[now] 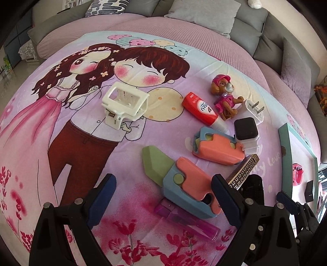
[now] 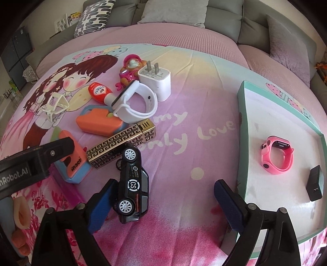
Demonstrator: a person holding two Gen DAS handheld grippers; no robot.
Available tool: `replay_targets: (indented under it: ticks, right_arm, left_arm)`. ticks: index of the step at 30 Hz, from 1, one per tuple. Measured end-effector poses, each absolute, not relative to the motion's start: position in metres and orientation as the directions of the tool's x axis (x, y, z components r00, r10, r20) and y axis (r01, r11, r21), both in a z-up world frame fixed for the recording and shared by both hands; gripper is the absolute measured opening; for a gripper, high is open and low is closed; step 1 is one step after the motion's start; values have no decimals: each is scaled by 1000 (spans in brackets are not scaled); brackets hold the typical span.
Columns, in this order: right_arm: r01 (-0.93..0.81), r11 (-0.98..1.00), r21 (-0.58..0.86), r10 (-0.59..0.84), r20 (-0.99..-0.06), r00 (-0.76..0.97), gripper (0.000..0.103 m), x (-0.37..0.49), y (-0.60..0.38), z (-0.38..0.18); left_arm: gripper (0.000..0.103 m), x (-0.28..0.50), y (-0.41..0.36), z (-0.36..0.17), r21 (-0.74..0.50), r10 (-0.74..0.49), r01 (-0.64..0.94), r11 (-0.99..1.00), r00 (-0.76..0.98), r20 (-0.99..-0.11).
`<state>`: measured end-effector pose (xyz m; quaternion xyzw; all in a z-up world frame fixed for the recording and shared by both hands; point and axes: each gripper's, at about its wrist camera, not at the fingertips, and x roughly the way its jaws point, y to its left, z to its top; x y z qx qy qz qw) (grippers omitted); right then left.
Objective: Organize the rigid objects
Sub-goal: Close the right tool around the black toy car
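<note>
— Grippers? Left gripper (image 1: 163, 202) spread wide over carrot knife (image 1: 179, 184), nothing clamped.
— Right gripper (image 2: 165, 206) agape too; car (image 2: 131, 184) tipped on its side against left pad, unpinched.
— Hidden? Purple tube (image 1: 184, 221) half under knife; tray (image 2: 243, 131) cut off right, pink watch (image 2: 276, 155) inside.

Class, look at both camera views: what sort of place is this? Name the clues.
Probably a home living room: a grey sofa with cushions, its seat under a cartoon-print blanket strewn with toys.
</note>
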<state>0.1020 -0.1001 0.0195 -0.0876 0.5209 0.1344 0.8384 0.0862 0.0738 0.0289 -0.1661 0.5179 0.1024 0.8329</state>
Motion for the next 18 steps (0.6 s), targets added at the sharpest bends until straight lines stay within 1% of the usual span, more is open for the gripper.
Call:
replay_targets:
  ticks: [2,11,18]
  right_arm:
    - [-308,951,-1,136,-896,423,89,105,-101,19]
    - [-296,955,22,157,-885,439,84,102,-100,25]
    - [-295,955,22,159,-879,450,76,102,-99,27]
  left_arm:
    - [94,86,71,31,-164,-1,-330,930,444,-896]
    - [94,86,57,32,-170,-38,-270,948,435,-900]
    - [94,88,38,31,-158,-51,-218,963,427,-903]
